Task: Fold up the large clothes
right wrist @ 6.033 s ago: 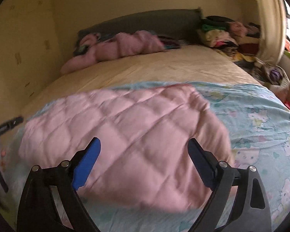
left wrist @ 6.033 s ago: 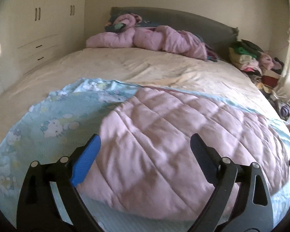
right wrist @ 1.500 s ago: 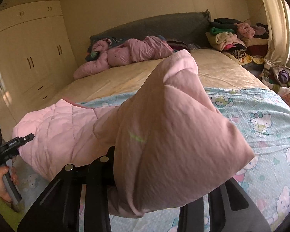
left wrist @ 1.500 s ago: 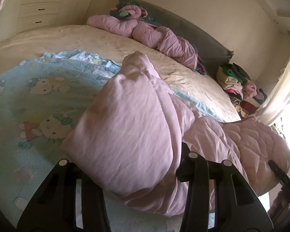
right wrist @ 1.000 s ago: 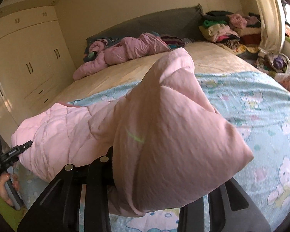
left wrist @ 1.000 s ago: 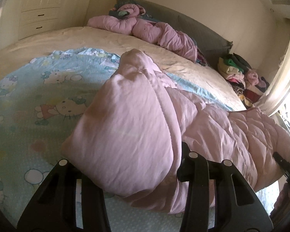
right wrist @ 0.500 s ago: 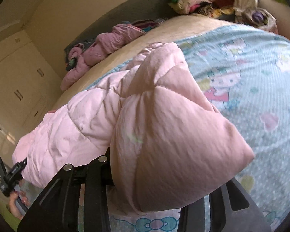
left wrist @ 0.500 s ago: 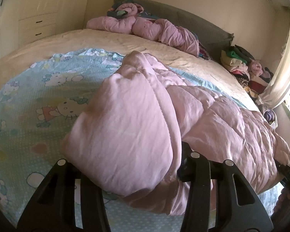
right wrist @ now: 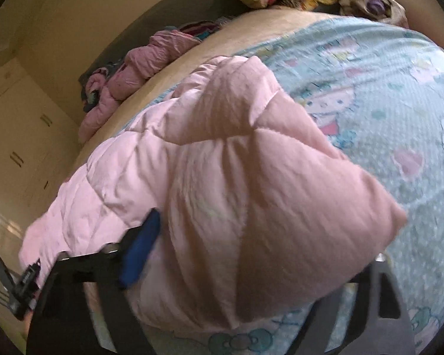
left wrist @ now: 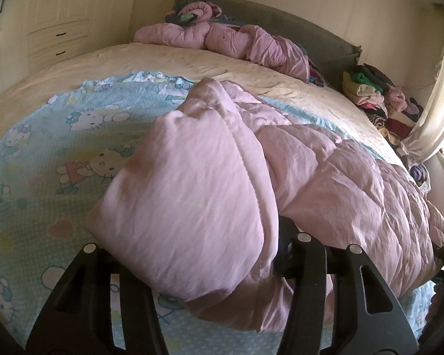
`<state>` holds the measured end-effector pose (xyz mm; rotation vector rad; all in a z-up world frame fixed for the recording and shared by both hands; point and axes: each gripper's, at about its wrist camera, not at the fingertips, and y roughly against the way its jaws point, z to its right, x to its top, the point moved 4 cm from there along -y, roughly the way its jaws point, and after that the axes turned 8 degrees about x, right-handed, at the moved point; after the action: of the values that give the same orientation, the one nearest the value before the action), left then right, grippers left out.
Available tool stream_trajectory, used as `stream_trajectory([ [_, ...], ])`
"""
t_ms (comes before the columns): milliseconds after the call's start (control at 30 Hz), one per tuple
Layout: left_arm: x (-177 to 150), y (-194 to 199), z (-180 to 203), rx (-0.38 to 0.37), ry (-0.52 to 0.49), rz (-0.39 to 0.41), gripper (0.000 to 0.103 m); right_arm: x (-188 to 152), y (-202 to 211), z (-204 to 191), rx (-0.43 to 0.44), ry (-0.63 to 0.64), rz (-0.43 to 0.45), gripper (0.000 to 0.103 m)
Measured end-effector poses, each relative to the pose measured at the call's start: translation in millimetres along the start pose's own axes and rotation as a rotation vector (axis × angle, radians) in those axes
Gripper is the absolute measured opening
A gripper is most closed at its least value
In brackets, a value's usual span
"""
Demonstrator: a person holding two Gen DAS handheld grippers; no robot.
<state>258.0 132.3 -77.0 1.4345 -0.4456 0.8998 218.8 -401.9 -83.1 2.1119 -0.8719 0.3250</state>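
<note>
Left wrist view
Landmark: a bed [left wrist: 192, 62] with a cream sheet fills most of the frame.
Task garment: a pink quilted garment [left wrist: 325, 183] lies bunched on the near part of the bed, on top of a pale blue cartoon-cat blanket [left wrist: 59, 148].
Near fold: a puffy corner of the garment rises straight in front of the camera and hides the fingertips.
Left gripper [left wrist: 210, 254]: its black arms frame the bottom of the picture; the jaws have just been opening a little, with the puffy corner between them. The pads are hidden, so whether they still press on the fabric cannot be told.
Head of the bed: a grey headboard [left wrist: 281, 26] with a second crumpled pink garment [left wrist: 236, 41] heaped against it.
Right of the bed: a pile of folded clothes [left wrist: 376, 97] and a pale curtain [left wrist: 435, 103].
Left of the bed: cream wardrobe doors and drawers [left wrist: 59, 14].

Right wrist view
Picture: tilted and slightly blurred.
Landmark: the same bed [right wrist: 236, 35], seen slanting.
Task garment [right wrist: 222, 192]: it spreads over the near side of the bed, on the blue blanket [right wrist: 399, 103], a thick folded corner bulging toward the camera.
Right gripper [right wrist: 251, 251]: the jaws have just been opening and now stand wide apart; the blue pad [right wrist: 139, 248] sits just beside the fabric, the far finger [right wrist: 379, 290] beyond the bulge, the corner loose between them.
Lower left edge: part of the other gripper's black frame [right wrist: 17, 284].
Head of the bed: the crumpled pink garment [right wrist: 139, 59] against the headboard.
</note>
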Motion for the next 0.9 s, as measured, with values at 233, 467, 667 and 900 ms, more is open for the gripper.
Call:
stream_trajectory([
  [233, -1, -1, -1, 0.003, 0.009, -0.01, 0.05, 6, 44, 2, -0.112, 0.044, 0.073, 0.092],
  [467, -4, 3, -13, 0.022, 0.032, -0.029, 0.071, 7, 79, -24, -0.114, 0.158, 0.106, 0.092],
  [667, 1, 33, -18, 0.079, 0.007, 0.032, 0.093, -4, 98, -61, -0.068, 0.251, 0.119, 0.093],
  [900, -1, 95, -10, 0.048, -0.051, 0.111, 0.093, -28, 120, -112, -0.006, 0.351, 0.132, 0.099],
])
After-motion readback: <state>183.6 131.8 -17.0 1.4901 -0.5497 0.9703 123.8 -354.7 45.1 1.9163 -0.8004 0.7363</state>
